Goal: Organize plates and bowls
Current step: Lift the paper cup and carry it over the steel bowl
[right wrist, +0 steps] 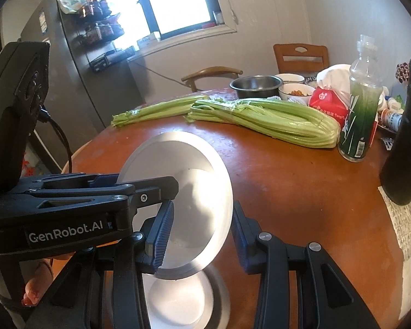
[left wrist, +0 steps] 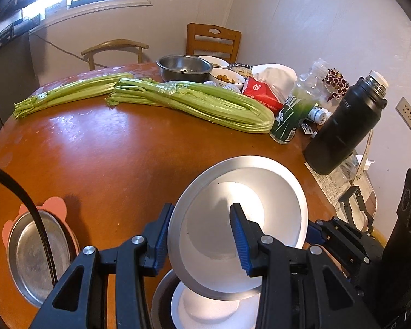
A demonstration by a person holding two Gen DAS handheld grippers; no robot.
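Gripping one tilted steel plate (left wrist: 260, 189) from opposite rims at lower centre: left gripper (left wrist: 202, 235) and right gripper (right wrist: 202, 235) both clamped on it, above nested plates (right wrist: 183, 301). Risk: uneven pull, rim slipping, clattering down.

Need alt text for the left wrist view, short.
A round silver metal plate is held tilted, clamped at opposite rim edges by the left tool and the right tool, above a second silver dish on the orange-brown wooden table. Beyond lie two green celery bunches, with a black thermos to the right.
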